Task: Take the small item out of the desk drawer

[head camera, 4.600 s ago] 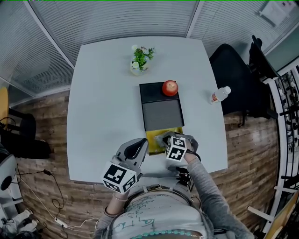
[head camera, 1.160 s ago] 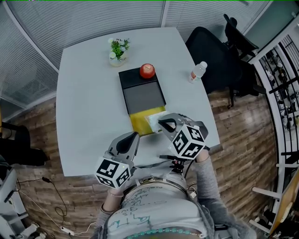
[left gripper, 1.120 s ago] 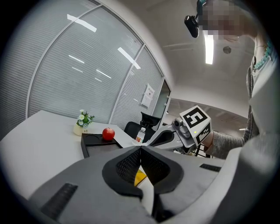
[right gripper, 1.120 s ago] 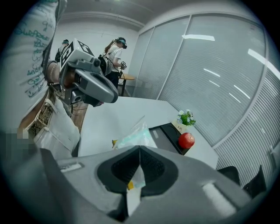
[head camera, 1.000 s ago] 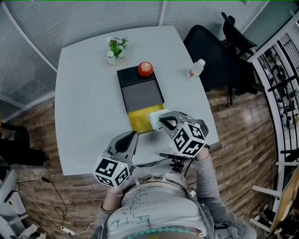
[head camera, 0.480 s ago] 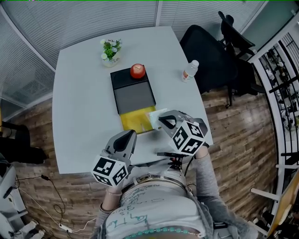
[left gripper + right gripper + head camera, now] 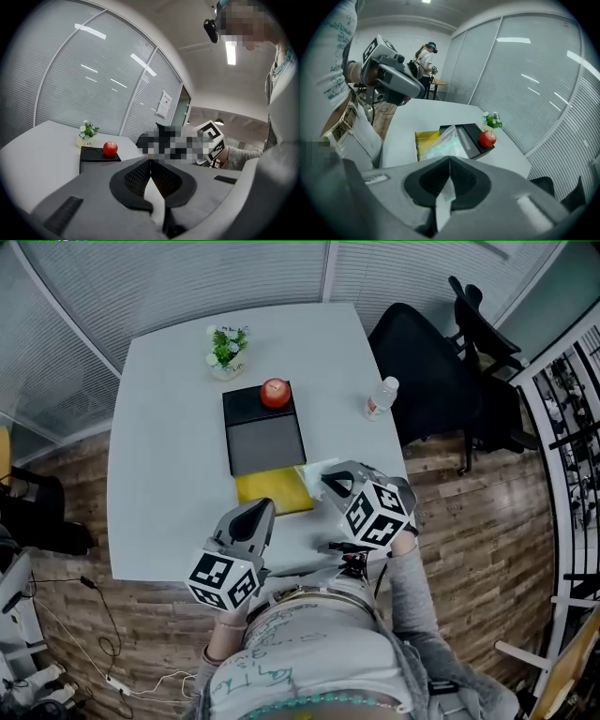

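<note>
Packet is out of the drawer

The left gripper (image 7: 262,509) is pressed shut on nothing. The right gripper (image 7: 327,484) pinches the clear plastic packet (image 7: 312,472), held up just beside the open yellow drawer (image 7: 267,491). Earlier it was down inside. Next, I think: set it on the table (image 7: 169,427) and let go.

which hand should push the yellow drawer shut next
Probably left. The left tool is shut with nothing in it and sits near the front of the open yellow drawer. The right tool is shut on the clear packet, so it is occupied.
</note>
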